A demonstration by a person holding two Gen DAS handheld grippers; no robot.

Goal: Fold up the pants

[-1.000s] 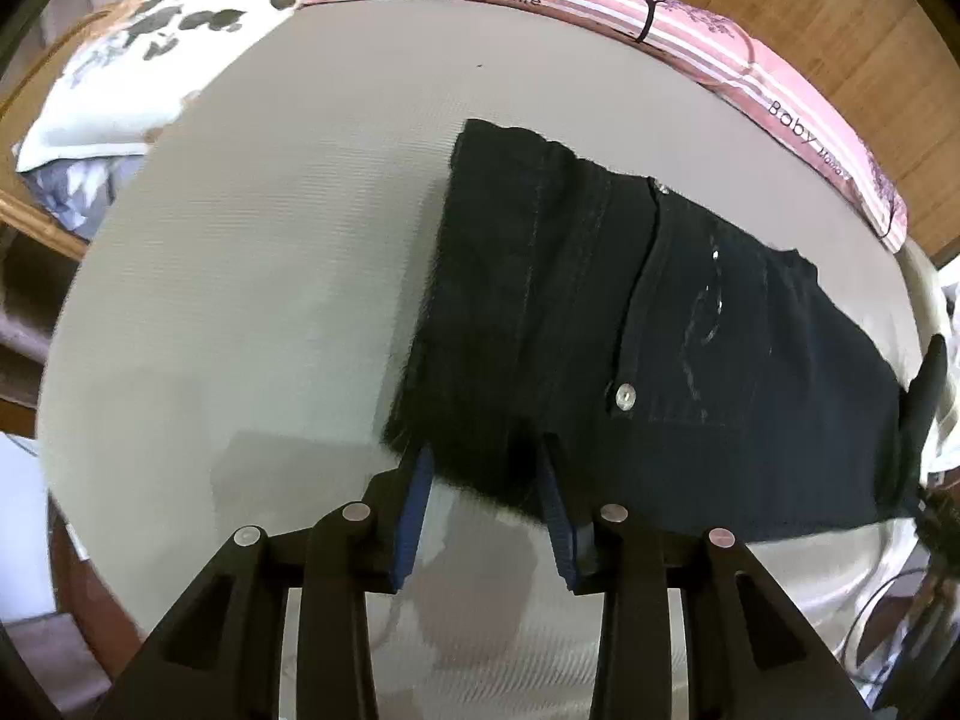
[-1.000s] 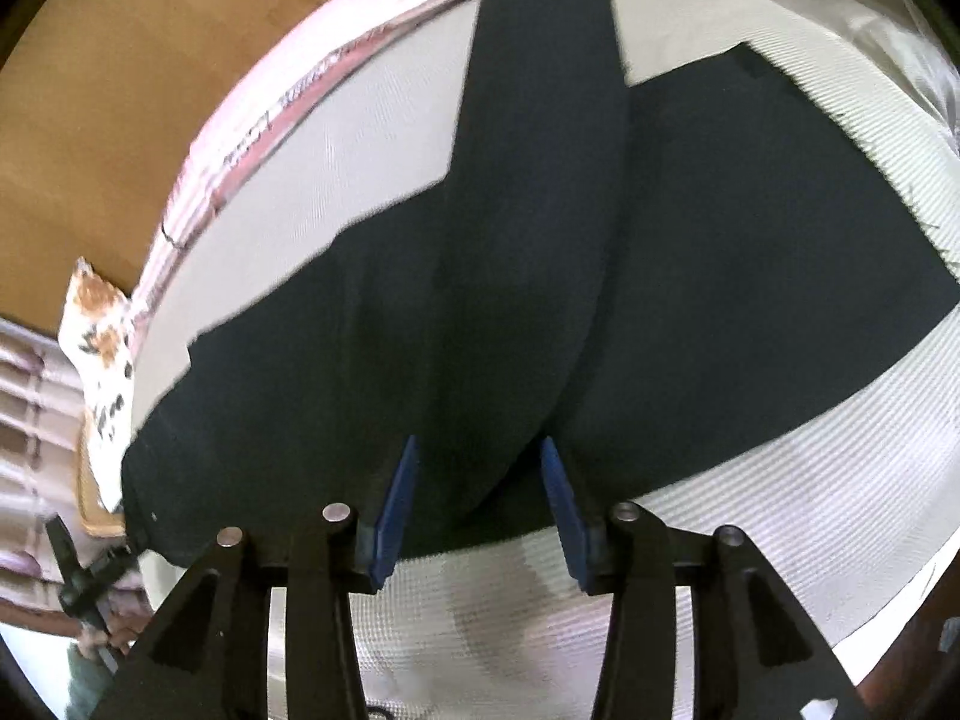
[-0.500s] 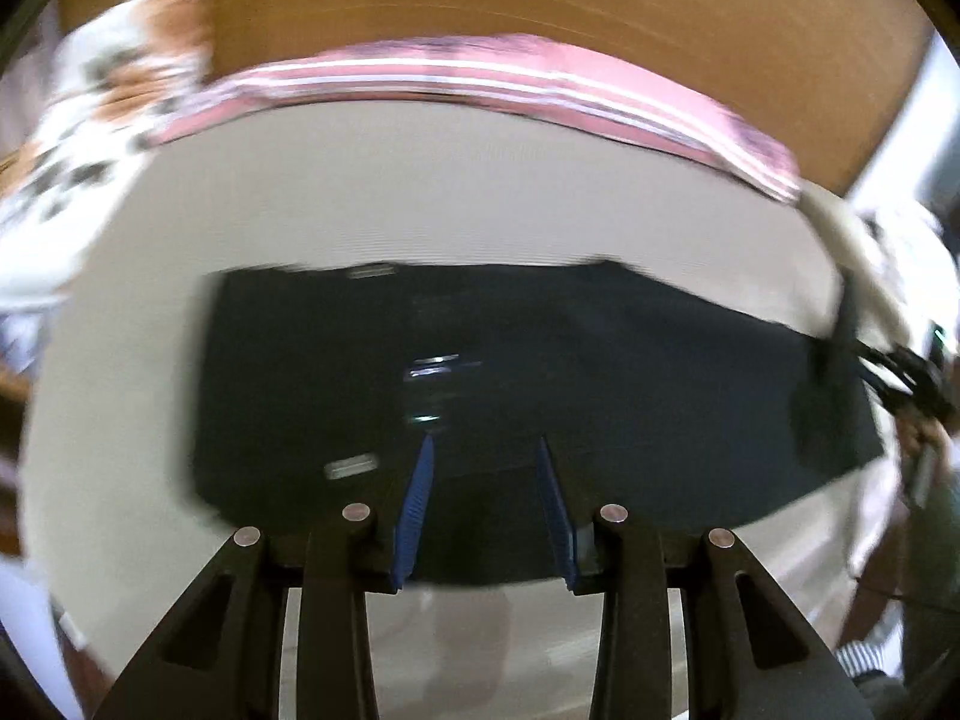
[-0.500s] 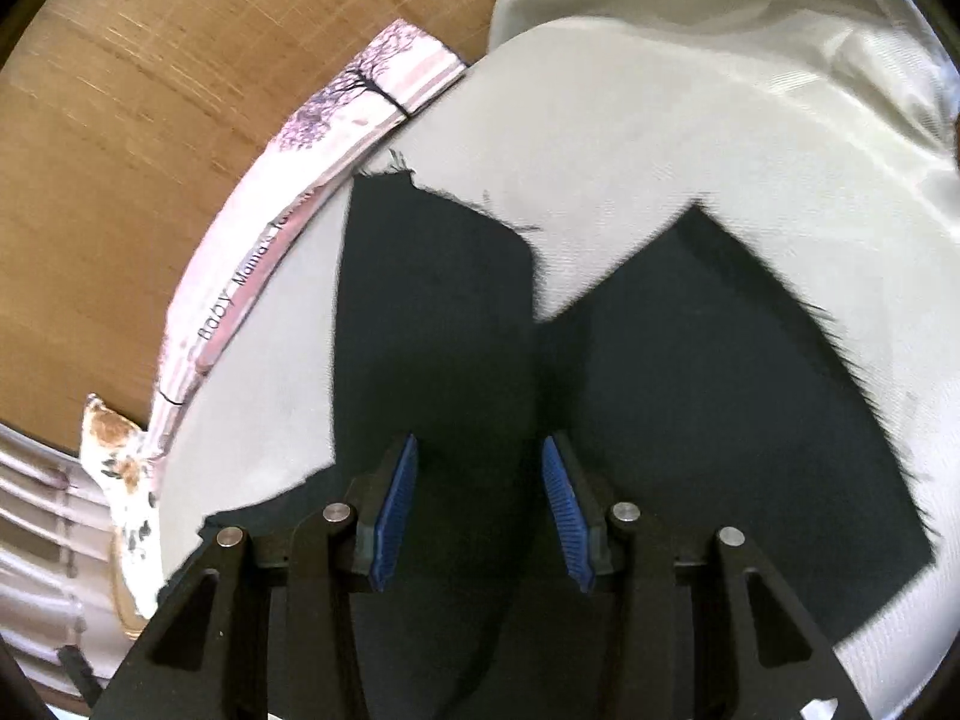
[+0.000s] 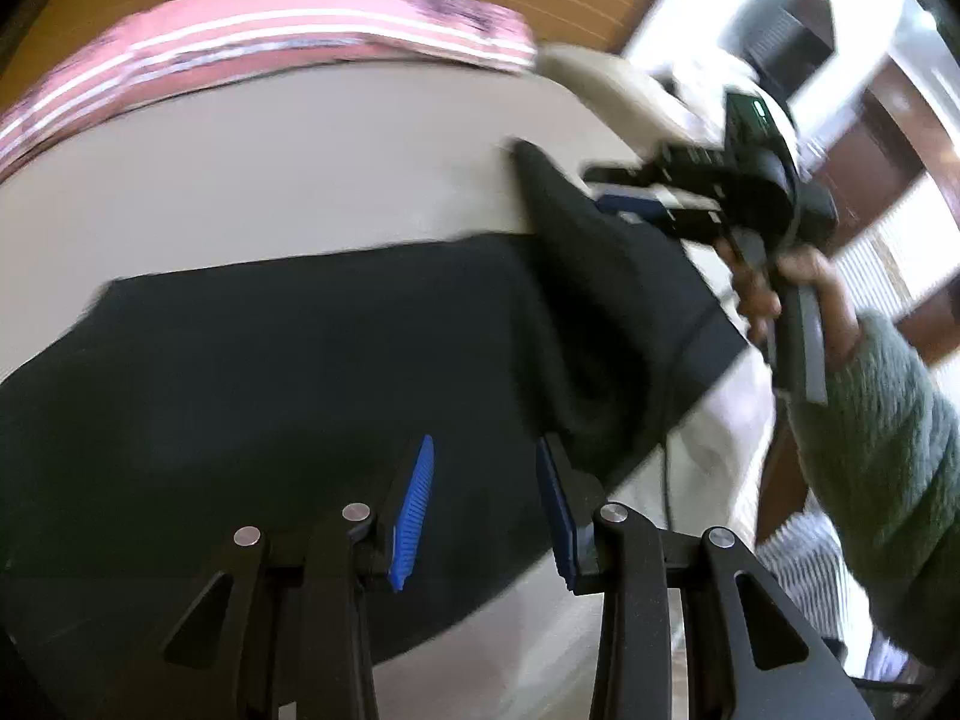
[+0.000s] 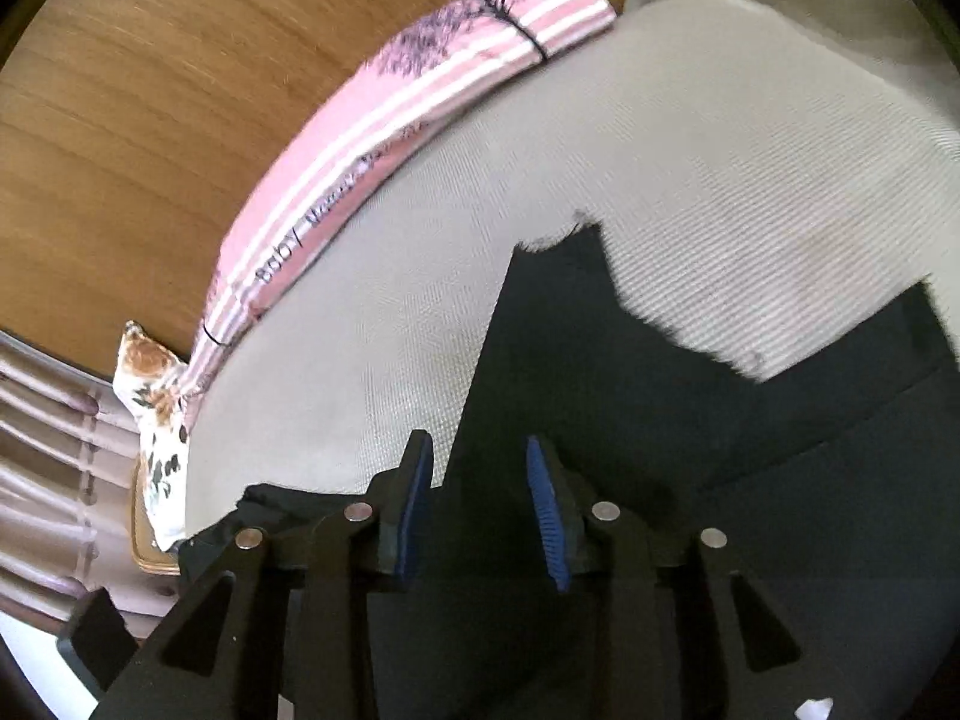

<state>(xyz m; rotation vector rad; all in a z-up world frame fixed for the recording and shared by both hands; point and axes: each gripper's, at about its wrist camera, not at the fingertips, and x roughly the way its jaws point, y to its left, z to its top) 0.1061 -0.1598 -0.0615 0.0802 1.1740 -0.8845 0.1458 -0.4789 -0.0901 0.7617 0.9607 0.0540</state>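
Jaws over dark pants [image 5: 300, 372].

Soft daylight fills both fisheye views, with blown-out glare from a window [image 5: 888, 30] at the left wrist view's upper right. That view is smeared with motion blur, the right wrist view sharper; both bend and darken toward the rims.
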